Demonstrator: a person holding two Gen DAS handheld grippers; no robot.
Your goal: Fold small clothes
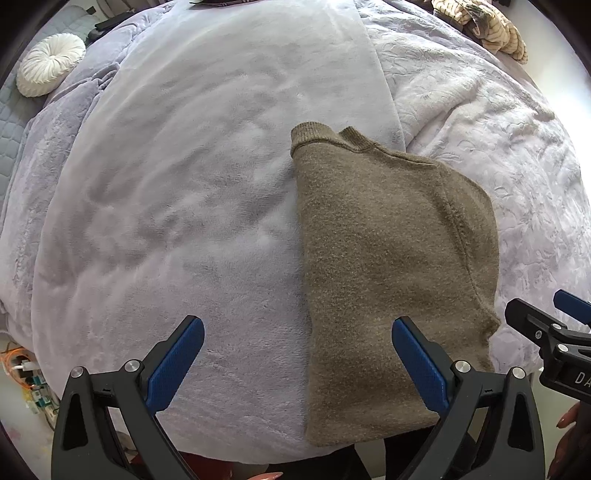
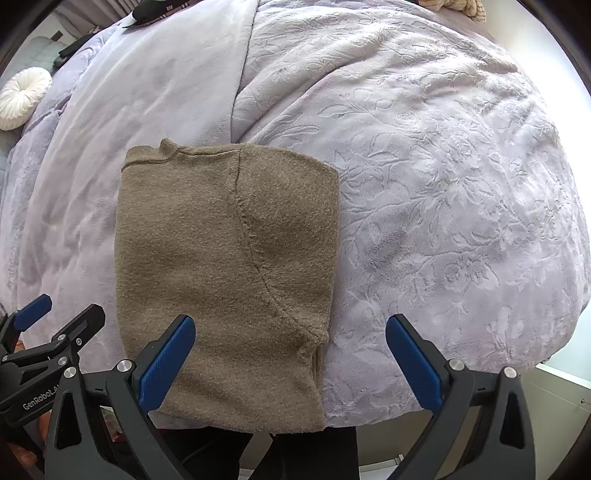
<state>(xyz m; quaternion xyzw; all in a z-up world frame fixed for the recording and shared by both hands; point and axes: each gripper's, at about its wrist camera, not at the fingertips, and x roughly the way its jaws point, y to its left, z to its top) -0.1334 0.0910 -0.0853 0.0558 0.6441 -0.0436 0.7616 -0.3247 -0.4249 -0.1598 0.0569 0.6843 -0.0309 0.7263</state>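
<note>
An olive-brown knit sweater (image 1: 384, 266) lies folded lengthwise into a narrow rectangle on the lavender bed cover, collar at the far end, hem at the near bed edge. It also shows in the right wrist view (image 2: 225, 273). My left gripper (image 1: 297, 362) is open and empty, above the sweater's near left edge. My right gripper (image 2: 290, 354) is open and empty, above the sweater's near right edge. Each gripper shows at the edge of the other's view: the right gripper (image 1: 554, 332), the left gripper (image 2: 55, 325).
The plush lavender blanket (image 1: 177, 206) covers the left of the bed, an embossed floral quilt (image 2: 443, 184) the right. A round white pillow (image 1: 50, 68) sits far left. A striped beige garment (image 1: 491, 29) lies far right. Cables (image 1: 22, 369) lie on the floor at left.
</note>
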